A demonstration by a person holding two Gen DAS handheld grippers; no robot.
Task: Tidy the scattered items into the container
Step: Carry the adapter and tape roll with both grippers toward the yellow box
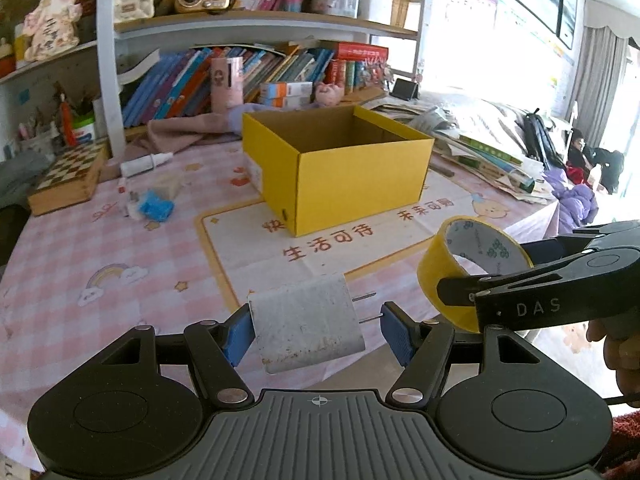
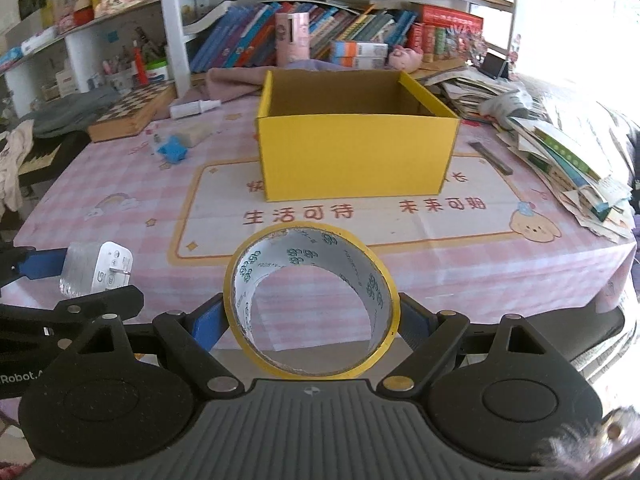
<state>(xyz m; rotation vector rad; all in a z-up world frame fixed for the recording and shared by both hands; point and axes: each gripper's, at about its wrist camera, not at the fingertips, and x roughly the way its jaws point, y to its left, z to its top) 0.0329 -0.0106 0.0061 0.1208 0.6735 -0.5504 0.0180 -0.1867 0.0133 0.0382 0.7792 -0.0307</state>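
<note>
1. Left tool (image 1: pixel 316 330), low centre, clenched on white plug adapter (image 1: pixel 306 326), prongs pointing right.
2. Right tool (image 2: pixel 316 320) grips yellow tape roll (image 2: pixel 310 300) across its rim, both lifted off surface (image 2: pixel 460 280) for carrying.
3. Yellow box (image 2: pixel 356 156), centre frame beyond, open-topped, looks empty.
4. Blue item (image 1: pixel 156 206) left, unpicked.

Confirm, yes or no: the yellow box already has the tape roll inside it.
No. The tape roll sits between the right gripper pads, held above the tablecloth, well short of the yellow box.
</note>
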